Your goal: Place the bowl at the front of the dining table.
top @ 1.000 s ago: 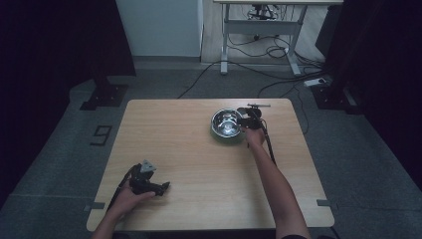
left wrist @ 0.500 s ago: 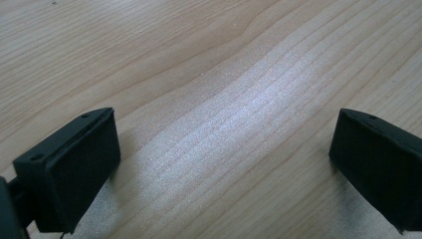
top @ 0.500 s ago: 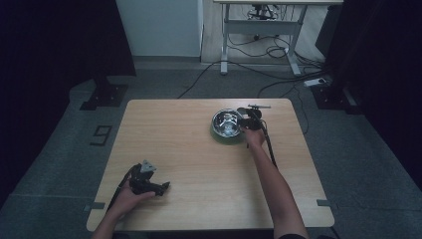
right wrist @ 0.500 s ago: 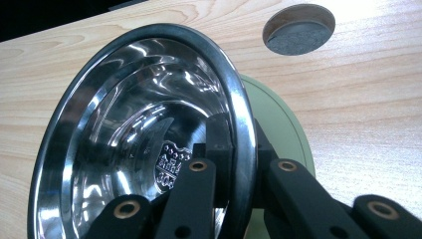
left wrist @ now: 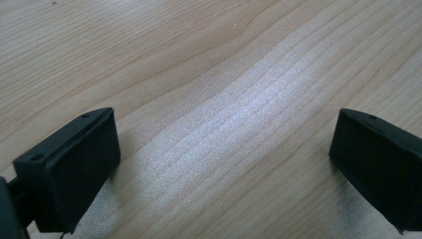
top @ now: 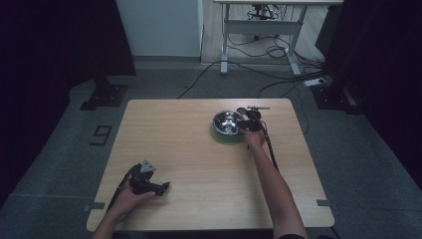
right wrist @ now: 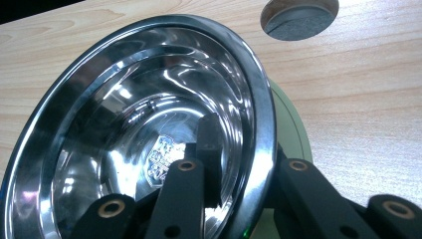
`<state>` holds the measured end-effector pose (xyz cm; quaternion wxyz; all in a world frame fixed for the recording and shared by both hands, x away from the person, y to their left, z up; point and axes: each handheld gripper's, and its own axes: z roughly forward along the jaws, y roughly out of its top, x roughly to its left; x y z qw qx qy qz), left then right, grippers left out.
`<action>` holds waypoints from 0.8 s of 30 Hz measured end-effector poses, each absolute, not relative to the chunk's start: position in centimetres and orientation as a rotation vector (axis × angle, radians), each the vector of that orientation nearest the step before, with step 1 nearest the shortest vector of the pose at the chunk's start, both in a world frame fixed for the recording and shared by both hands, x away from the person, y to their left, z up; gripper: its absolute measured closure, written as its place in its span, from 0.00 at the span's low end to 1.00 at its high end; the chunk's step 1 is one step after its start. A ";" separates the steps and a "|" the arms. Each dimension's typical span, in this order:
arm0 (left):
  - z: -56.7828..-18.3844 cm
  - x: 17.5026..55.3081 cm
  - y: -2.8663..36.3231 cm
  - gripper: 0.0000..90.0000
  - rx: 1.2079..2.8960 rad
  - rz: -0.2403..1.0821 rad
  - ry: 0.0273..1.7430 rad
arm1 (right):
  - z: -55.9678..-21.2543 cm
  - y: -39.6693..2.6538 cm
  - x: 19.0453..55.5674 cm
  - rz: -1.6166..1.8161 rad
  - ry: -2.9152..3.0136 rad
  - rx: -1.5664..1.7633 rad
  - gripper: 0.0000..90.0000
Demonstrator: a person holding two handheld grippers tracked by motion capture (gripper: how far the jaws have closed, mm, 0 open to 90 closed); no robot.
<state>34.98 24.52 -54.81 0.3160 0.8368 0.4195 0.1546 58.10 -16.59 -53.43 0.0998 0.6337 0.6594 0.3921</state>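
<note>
A shiny steel bowl [top: 228, 121] sits on a green plate [top: 224, 137] at the far right of the wooden table [top: 199, 149]. My right gripper [top: 244, 124] is at the bowl's right rim. In the right gripper view its jaws straddle the rim of the bowl [right wrist: 149, 99], one inside and one outside over the green plate [right wrist: 291, 129]. The right gripper [right wrist: 249, 149] has just been opening, and the inner pad stands off the rim. My left gripper [top: 161, 188] rests near the front left. Its jaws [left wrist: 224, 169] are wide open over bare wood.
A round grey cable hole [right wrist: 300, 15] is set in the tabletop just beyond the bowl. The right gripper's cable [top: 271, 152] trails back along the forearm. A desk frame and floor cables [top: 268, 50] lie beyond the table.
</note>
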 end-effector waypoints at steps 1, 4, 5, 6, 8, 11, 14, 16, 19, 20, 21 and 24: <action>-54.8 35.0 24.5 0.00 2.204 0.407 1.105 | -53.4 -16.6 58.1 1.159 1.952 1.872 0.88; -54.8 35.0 24.5 0.00 2.204 0.407 1.105 | -53.4 -16.6 58.1 1.163 1.959 1.870 0.86; -54.8 35.0 24.5 0.00 2.204 0.407 1.105 | -53.4 -16.6 58.1 1.163 1.963 1.869 0.84; -54.8 35.0 24.5 0.00 2.204 0.407 1.105 | -53.4 -16.6 58.1 1.164 1.967 1.869 0.80; -54.8 35.0 24.5 0.00 2.204 0.407 1.105 | -53.3 -16.6 58.0 1.162 1.967 1.874 0.73; -54.8 35.0 24.5 0.00 2.204 0.406 1.105 | -53.1 -16.8 57.9 1.141 1.946 1.869 0.61; -54.8 35.0 24.5 0.00 2.204 0.407 1.105 | -52.8 -17.2 57.8 1.159 1.912 1.888 0.56; -54.8 35.0 24.5 0.00 2.204 0.407 1.105 | -52.7 -17.5 57.5 1.177 1.890 1.868 0.55; -54.8 35.0 24.5 0.00 2.204 0.407 1.105 | -52.5 -18.0 57.0 1.209 1.874 1.855 0.52; -54.8 35.0 24.5 0.00 2.204 0.407 1.105 | -52.5 -18.1 56.9 1.204 1.879 1.855 0.50; -54.8 35.0 24.5 0.00 2.204 0.407 1.104 | -52.4 -18.2 56.8 1.193 1.890 1.852 0.49; -54.8 35.0 24.5 0.00 2.203 0.407 1.105 | -52.0 -18.3 56.4 1.185 1.911 1.818 0.48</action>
